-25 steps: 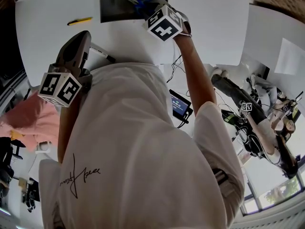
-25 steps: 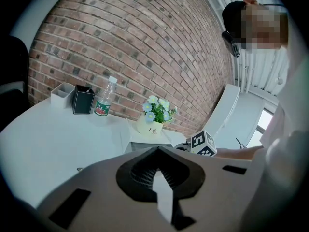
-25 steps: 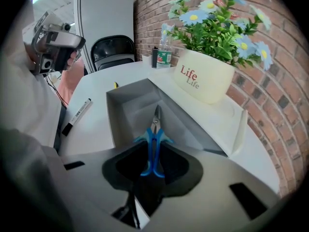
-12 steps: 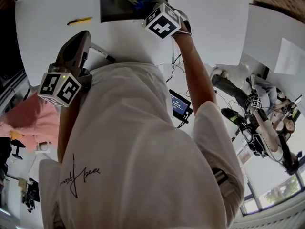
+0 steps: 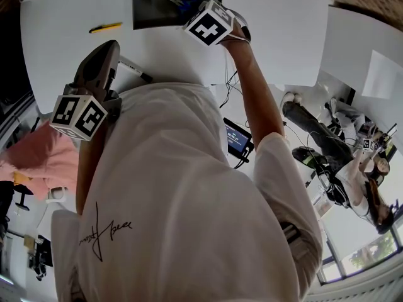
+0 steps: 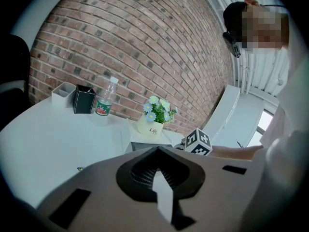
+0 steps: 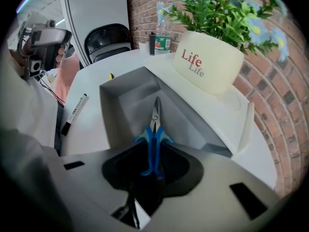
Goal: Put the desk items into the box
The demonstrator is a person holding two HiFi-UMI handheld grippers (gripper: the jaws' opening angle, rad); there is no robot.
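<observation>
An open box [image 5: 151, 8] with a dark inside stands at the table's far edge. My right gripper [image 7: 154, 151] is shut on blue-handled pliers [image 7: 154, 129], whose steel nose points down into the box [image 7: 116, 105]. In the head view its marker cube [image 5: 208, 25] hangs over the box's near right corner. A black-capped marker [image 5: 135, 70] and a yellow pen [image 5: 105, 27] lie on the white table left of the box. My left gripper [image 5: 111, 48] hovers by the marker, shut with nothing in it [image 6: 158, 150].
A flower pot [image 7: 207, 64] marked "Life" sits on the box's lid. A water bottle [image 6: 104, 98], a black holder [image 6: 83, 99] and a white holder [image 6: 63, 94] stand by the brick wall. Another person [image 5: 352, 168] is on the floor at right.
My right gripper has shifted slightly left and farther over the box with the pliers. The left gripper has not moved. The person at right has shifted.
</observation>
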